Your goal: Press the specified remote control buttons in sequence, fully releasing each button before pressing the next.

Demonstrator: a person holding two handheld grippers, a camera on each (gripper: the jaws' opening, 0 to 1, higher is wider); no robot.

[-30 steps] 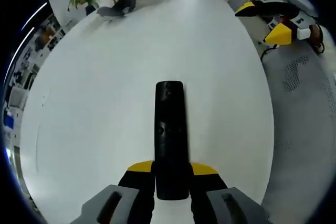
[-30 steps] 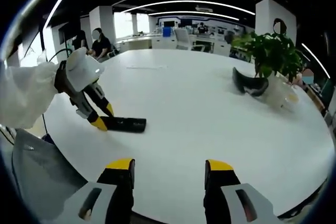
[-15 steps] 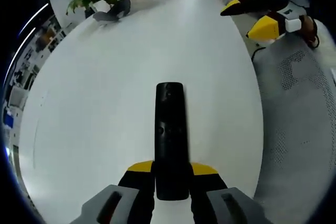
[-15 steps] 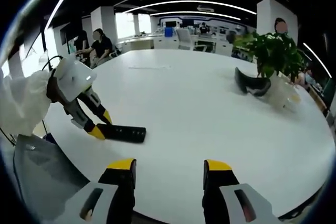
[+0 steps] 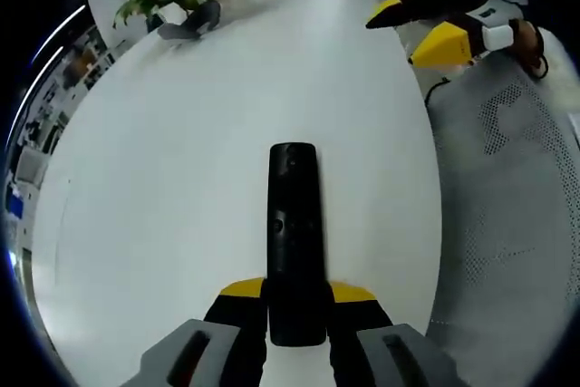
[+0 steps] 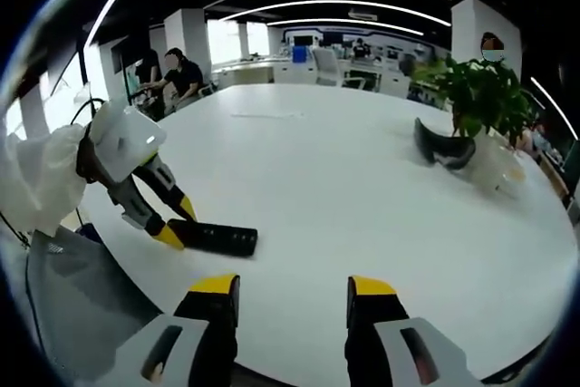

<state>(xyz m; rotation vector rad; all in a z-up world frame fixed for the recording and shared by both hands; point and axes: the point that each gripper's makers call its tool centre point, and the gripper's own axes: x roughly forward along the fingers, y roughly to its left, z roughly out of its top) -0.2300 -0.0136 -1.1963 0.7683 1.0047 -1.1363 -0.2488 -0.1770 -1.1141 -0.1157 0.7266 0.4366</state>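
- The slim black rectangular remote control lies flat on the round white table, close to the table's edge, its near end between the jaws of the left gripper.
- In the left gripper view, the remote control extends from 6 o'clock toward the centre, buttons facing up.
- The left gripper, with yellow-tipped black jaws, is clamped on the remote control's near end.
- In the right gripper view, the remote control sits at 9 o'clock, with the left gripper at its left end, held by a white-sleeved arm.
- The right gripper hangs above the table edge at 6 o'clock, jaws parted with nothing between them.
- A green potted plant and a dark curved object stand at 2 o'clock, well apart from the remote control.
- The right gripper appears in the left gripper view at 1 o'clock.
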